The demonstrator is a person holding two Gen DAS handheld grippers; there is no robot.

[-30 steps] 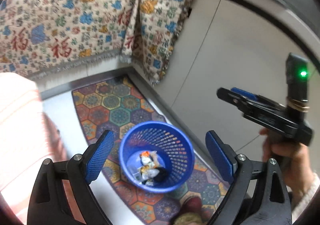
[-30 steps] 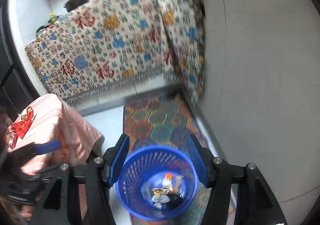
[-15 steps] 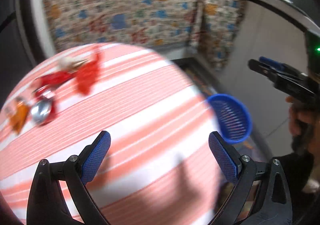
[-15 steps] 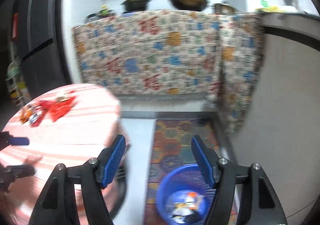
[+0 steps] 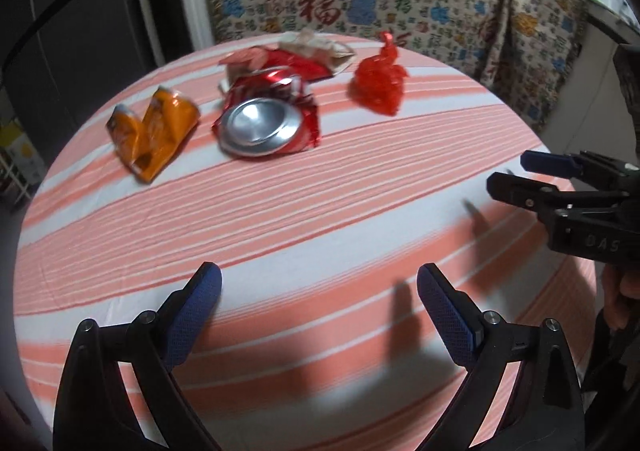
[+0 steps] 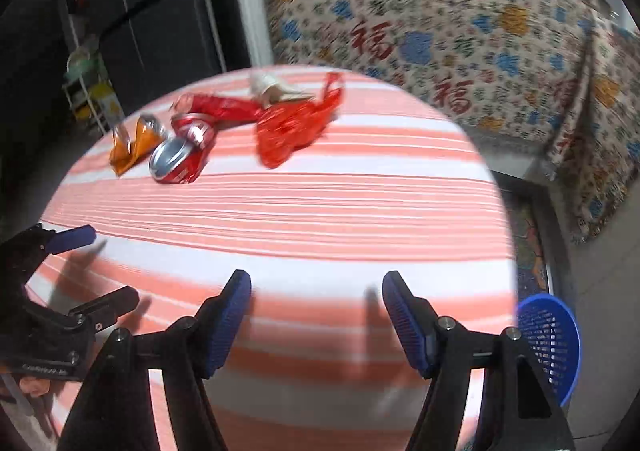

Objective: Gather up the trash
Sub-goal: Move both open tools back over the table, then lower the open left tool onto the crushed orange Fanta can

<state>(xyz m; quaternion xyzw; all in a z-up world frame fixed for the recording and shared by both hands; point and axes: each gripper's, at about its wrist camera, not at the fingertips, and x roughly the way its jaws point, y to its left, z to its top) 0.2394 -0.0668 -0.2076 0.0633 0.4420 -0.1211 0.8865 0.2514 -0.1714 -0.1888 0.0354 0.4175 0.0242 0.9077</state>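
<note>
On the round table's striped cloth point(image 5: 280, 219) lies trash at the far side: a crushed orange can point(image 5: 152, 131), a crushed red can point(image 5: 266, 115), a red plastic bag point(image 5: 380, 81) and crumpled wrappers point(image 5: 316, 49). My left gripper point(image 5: 318, 291) hovers open over the near part of the table, nothing between its fingers. My right gripper point(image 6: 316, 299) is also open and empty over the cloth point(image 6: 320, 211), well short of the red bag point(image 6: 292, 127), red can point(image 6: 180, 159) and orange can point(image 6: 134, 143). The blue trash basket point(image 6: 550, 343) stands on the floor to the right.
Each gripper shows in the other's view: the right one point(image 5: 568, 187) at the right edge, the left one point(image 6: 60, 291) at the left edge. A patterned cloth point(image 6: 440, 23) covers the counter behind. Dark cabinets point(image 5: 80, 31) stand left. A patterned mat point(image 6: 530, 251) lies by the basket.
Both grippers swung from above the blue basket on the floor over to the striped table. The trash on the table has come into close view, and the basket has dropped to the right edge.
</note>
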